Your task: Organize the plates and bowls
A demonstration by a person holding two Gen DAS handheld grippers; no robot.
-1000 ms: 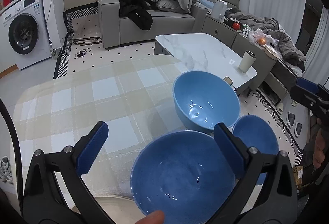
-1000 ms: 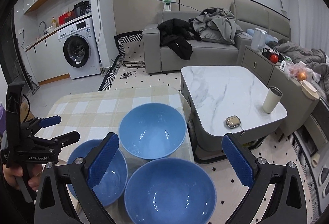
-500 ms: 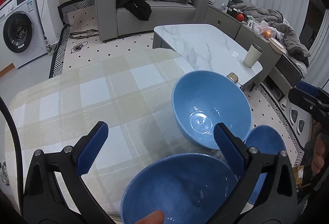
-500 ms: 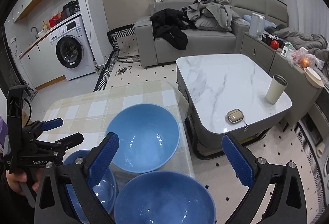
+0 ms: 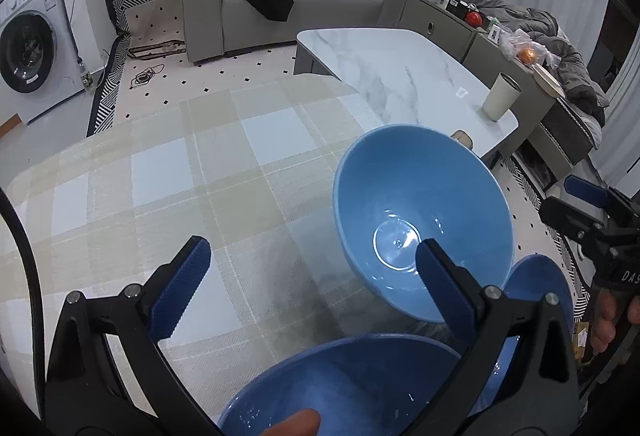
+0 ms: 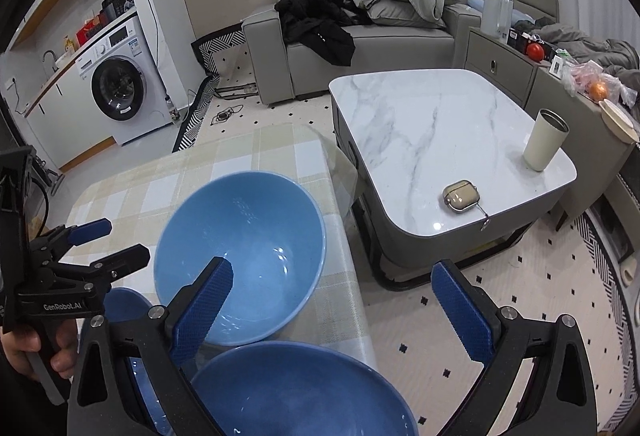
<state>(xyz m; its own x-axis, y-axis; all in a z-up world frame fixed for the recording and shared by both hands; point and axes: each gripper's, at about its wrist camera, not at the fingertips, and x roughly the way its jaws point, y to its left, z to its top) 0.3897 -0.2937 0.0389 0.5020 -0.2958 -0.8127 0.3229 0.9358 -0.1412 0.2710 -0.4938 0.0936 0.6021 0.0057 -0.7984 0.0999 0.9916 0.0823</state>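
At the lower centre of the right wrist frame, a glossy light-blue ceramic bowl [image 6: 240, 256] is seen near the checked tablecloth's [image 6: 256, 152] edge. Both the left gripper [image 5: 308, 276] and right gripper [image 6: 332, 300] are held wide, empty. It could be knocked off by a careless approach.

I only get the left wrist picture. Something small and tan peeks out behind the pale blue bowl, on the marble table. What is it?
Observer: The right wrist view shows it whole: a small beige case with a clip, lying flat on the marble table, apart from the cup.
Operator: Is the other gripper holding anything?
Observer: No. The right gripper is wide open and empty, near the pale blue bowl.
Operator: What sits above the washing machine?
Observer: A dark appliance and a red box stand over the washing machine.
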